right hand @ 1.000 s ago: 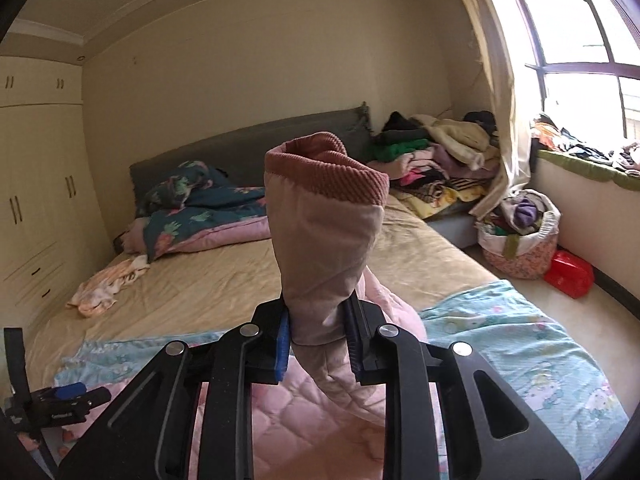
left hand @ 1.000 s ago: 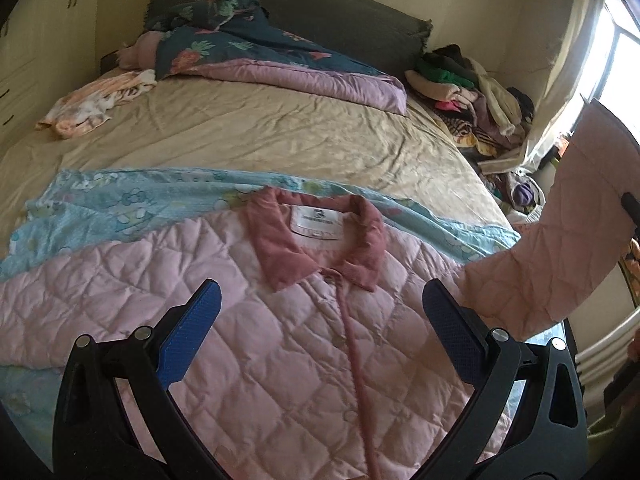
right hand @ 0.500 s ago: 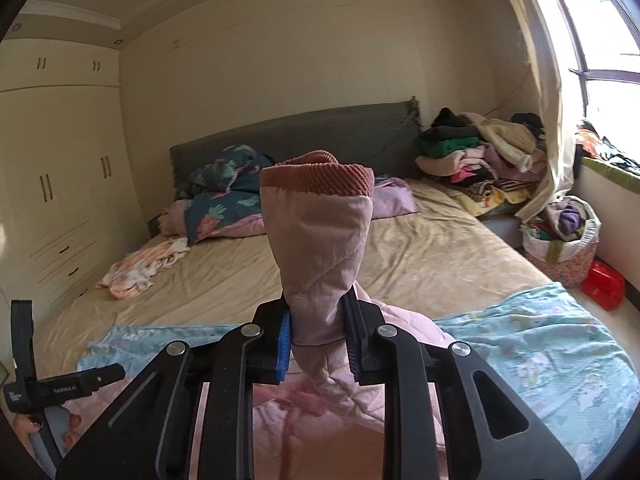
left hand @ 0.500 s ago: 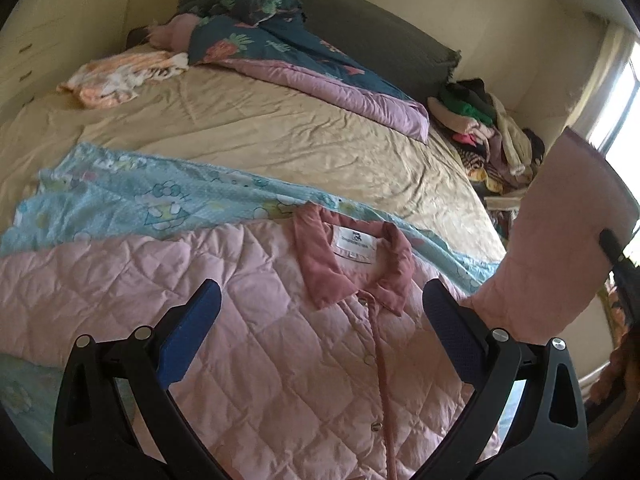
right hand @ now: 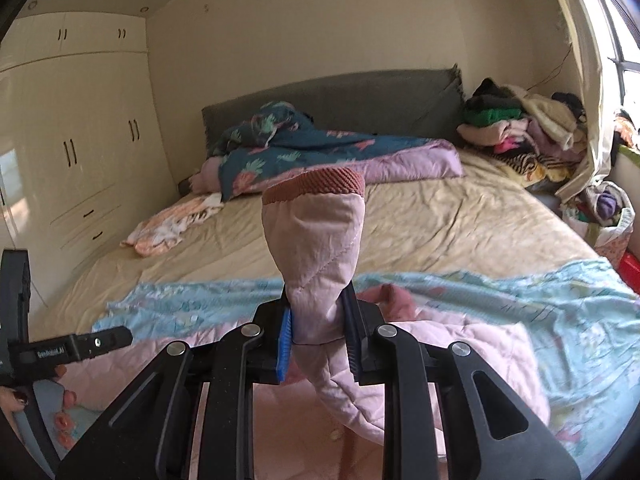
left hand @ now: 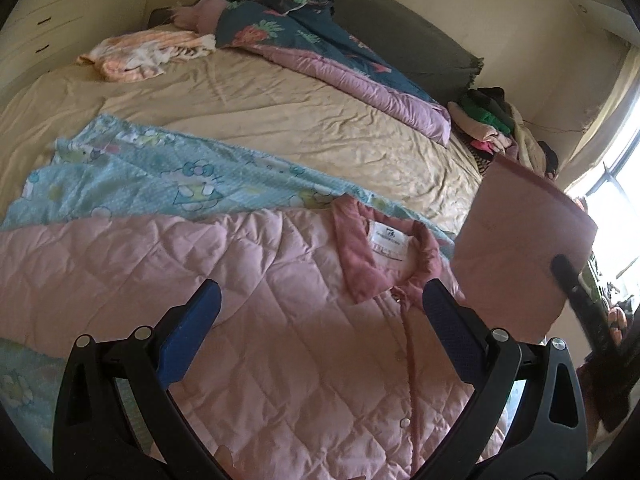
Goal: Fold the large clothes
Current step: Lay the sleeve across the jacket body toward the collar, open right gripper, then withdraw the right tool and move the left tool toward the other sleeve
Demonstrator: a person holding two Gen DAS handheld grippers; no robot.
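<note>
Your right gripper (right hand: 318,340) is clamped on the ribbed-cuff sleeve (right hand: 320,248) of the pink quilted button-front jacket (left hand: 248,320), holding it upright above the body. Your left gripper (left hand: 320,316) hangs wide, gripping nothing, over the jacket's chest. The jacket lies flat on a light-blue cartoon-print sheet (left hand: 160,180) on the bed.

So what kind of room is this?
A bedroom, most likely at home: a wide bed with a grey headboard, built-in wardrobes, and a clothes pile by the window.
</note>
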